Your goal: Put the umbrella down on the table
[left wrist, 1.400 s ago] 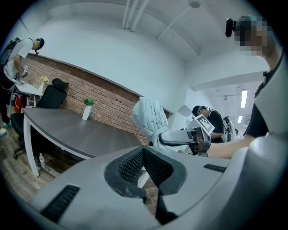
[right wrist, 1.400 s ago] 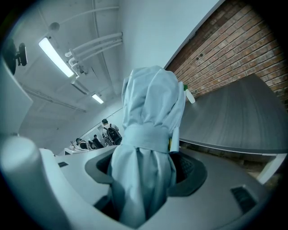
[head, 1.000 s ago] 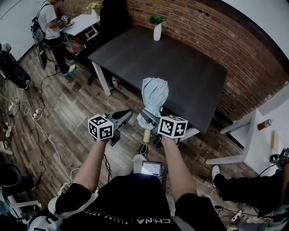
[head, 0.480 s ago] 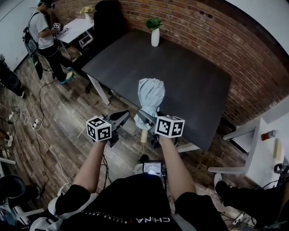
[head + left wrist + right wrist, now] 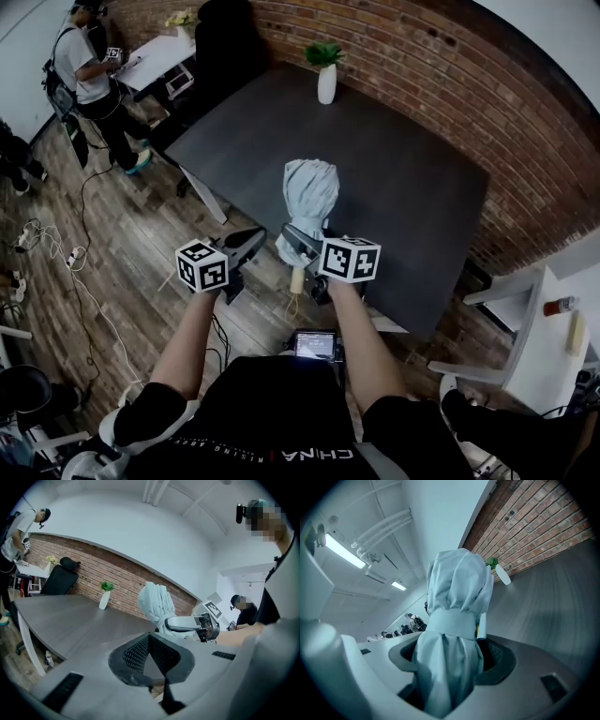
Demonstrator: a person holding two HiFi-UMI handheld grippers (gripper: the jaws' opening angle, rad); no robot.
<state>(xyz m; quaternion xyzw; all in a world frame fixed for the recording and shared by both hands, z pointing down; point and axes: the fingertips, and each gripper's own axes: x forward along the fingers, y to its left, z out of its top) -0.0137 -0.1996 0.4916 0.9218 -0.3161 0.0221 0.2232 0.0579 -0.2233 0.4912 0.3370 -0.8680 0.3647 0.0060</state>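
Observation:
A folded pale-blue umbrella (image 5: 309,195) stands upright over the near edge of the dark grey table (image 5: 403,178), its beige handle (image 5: 297,279) hanging below. My right gripper (image 5: 302,244) is shut on its bundled fabric just under the strap, seen close up in the right gripper view on the umbrella (image 5: 457,588). My left gripper (image 5: 251,244) hovers just left of the umbrella, over the floor by the table edge, shut with nothing in it; its pads meet in the left gripper view, where the left gripper (image 5: 150,639) looks toward the umbrella (image 5: 157,603).
A white vase with a green plant (image 5: 326,80) stands at the table's far edge by the brick wall. A person (image 5: 82,67) stands at a white desk at the back left, near a black chair (image 5: 220,42). Cables (image 5: 47,234) lie on the wooden floor. A white table (image 5: 553,347) is at right.
Both grippers and the umbrella have moved forward to the table; the umbrella now stands over its near edge. The grip on it is unchanged.

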